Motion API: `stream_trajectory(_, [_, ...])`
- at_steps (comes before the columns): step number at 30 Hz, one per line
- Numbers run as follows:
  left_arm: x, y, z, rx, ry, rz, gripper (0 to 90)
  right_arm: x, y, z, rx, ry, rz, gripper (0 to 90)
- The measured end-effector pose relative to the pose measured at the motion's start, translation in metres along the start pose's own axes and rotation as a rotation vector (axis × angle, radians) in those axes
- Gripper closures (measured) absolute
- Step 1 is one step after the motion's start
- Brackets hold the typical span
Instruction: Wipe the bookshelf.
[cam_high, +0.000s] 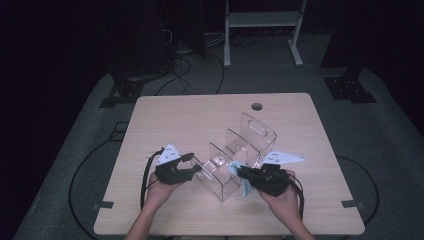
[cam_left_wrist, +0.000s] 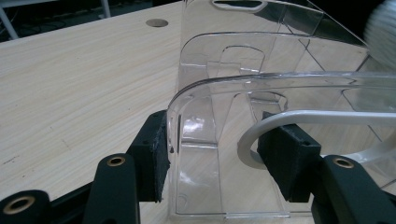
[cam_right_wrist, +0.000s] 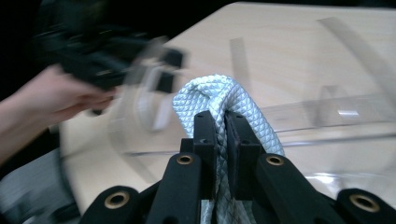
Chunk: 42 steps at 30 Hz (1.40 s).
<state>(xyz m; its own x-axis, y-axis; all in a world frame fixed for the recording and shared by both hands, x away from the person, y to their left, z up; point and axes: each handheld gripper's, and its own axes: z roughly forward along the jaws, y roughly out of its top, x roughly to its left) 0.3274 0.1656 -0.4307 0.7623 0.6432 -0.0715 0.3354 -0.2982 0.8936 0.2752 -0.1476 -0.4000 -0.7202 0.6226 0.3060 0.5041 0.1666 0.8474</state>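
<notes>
**Cloth in one pair of tongs, clear rack in the other**

My left tongs (cam_high: 192, 164) are partly closed on the near end of the clear plastic rack (cam_high: 235, 157). In the left gripper view the two black pads (cam_left_wrist: 152, 161) sit on either side of the rack's front divider, the left pad right against the clear wall and the right pad behind it, beside a white curved edge. The gap between them is narrow, taken up by the plastic.

My right tongs (cam_high: 239, 171) are pinched tight on a pale blue cloth (cam_high: 241, 176). In the right gripper view the cloth (cam_right_wrist: 217, 100), with a quilted diamond pattern, bulges up over the tips of the closed pair and hangs down between them. It is at the rack's near right side, touching or just beside the plastic; I cannot tell which.

The rack stands on the desk (cam_high: 165, 120) a little right of the middle, running at an angle from near the front edge back towards the far right corner, its tallest panel with the handle slot farthest from me. A round hole (cam_high: 257, 106) lies in the desk close to the far edge.
</notes>
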Motion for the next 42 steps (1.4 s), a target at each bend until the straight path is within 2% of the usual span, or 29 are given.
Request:
stream_trajectory(2, [0.000,0.000,0.000,0.001,0.000,-0.001,44.9,0.014,-0.002,0.006,0.026,0.050,-0.033,83.4])
stream_trajectory(4, [0.000,0.000,-0.001,0.001,-0.003,-0.002,44.8,0.018,-0.001,0.007,0.035,0.042,-0.062,83.4])
stream_trajectory(6, [0.000,0.000,-0.001,0.000,-0.004,-0.002,44.8,0.017,0.000,0.006,0.037,0.031,-0.065,83.4])
stream_trajectory(7, [0.001,0.000,-0.001,0.000,-0.008,0.002,44.8,0.006,0.004,0.000,0.033,-0.022,-0.056,83.4])
stream_trajectory(9, [0.001,0.000,-0.001,0.001,-0.011,0.003,44.9,-0.008,0.007,-0.007,0.023,-0.083,-0.046,83.3])
stream_trajectory(11, [0.001,0.000,-0.001,0.000,-0.011,0.001,44.9,-0.030,0.011,-0.015,0.014,-0.172,-0.033,83.3])
stream_trajectory(14, [0.001,0.000,-0.001,0.000,-0.010,0.000,44.8,-0.056,0.014,-0.022,0.001,-0.217,0.031,83.3])
stream_trajectory(15, [0.001,0.000,-0.001,0.001,-0.010,0.001,44.9,-0.059,0.014,-0.023,-0.006,-0.213,0.052,83.4])
stream_trajectory(16, [0.001,0.000,0.000,0.001,-0.011,0.001,44.8,-0.058,0.014,-0.022,-0.006,-0.202,0.050,83.3])
stream_trajectory(19, [0.001,0.000,-0.001,0.000,-0.011,0.000,44.9,-0.040,0.011,-0.015,0.015,-0.120,0.011,83.3])
stream_trajectory(20, [0.001,0.000,-0.001,0.000,-0.011,0.000,44.9,-0.040,0.011,-0.015,0.015,-0.120,0.011,83.3])
stream_trajectory(21, [0.001,0.000,-0.001,0.000,-0.010,0.002,44.9,-0.031,0.010,-0.013,0.037,-0.101,-0.018,83.3])
stream_trajectory(22, [0.001,0.000,-0.001,0.000,-0.010,0.002,44.9,-0.032,0.011,-0.013,0.038,-0.102,-0.029,83.3])
stream_trajectory(24, [0.001,0.000,-0.001,0.000,-0.010,0.002,44.8,-0.034,0.012,-0.014,0.038,-0.106,-0.018,83.3])
stream_trajectory(26, [0.001,0.000,-0.001,0.000,-0.012,0.003,44.8,-0.054,0.016,-0.020,0.017,-0.174,0.016,83.3])
stream_trajectory(28, [0.001,0.000,0.000,-0.001,-0.009,0.000,44.8,-0.063,0.018,-0.021,0.005,-0.182,0.048,83.3])
stream_trajectory(30, [0.001,0.000,-0.001,-0.002,-0.008,-0.003,44.8,-0.059,0.018,-0.018,0.005,-0.181,0.043,83.3])
stream_trajectory(34, [0.002,0.000,-0.001,-0.001,-0.009,0.000,44.9,-0.040,0.015,-0.011,0.035,-0.089,0.017,83.3])
stream_trajectory(36, [0.002,-0.001,-0.002,-0.002,-0.009,0.000,44.9,-0.039,0.015,-0.012,0.040,-0.091,0.001,83.3])
stream_trajectory(38, [0.002,-0.001,-0.002,-0.001,-0.014,0.001,44.8,-0.048,0.017,-0.015,0.031,-0.123,0.010,83.3])
stream_trajectory(42, [0.002,-0.001,-0.002,-0.001,-0.016,0.002,44.8,-0.082,0.026,-0.024,0.006,-0.218,0.071,83.1])
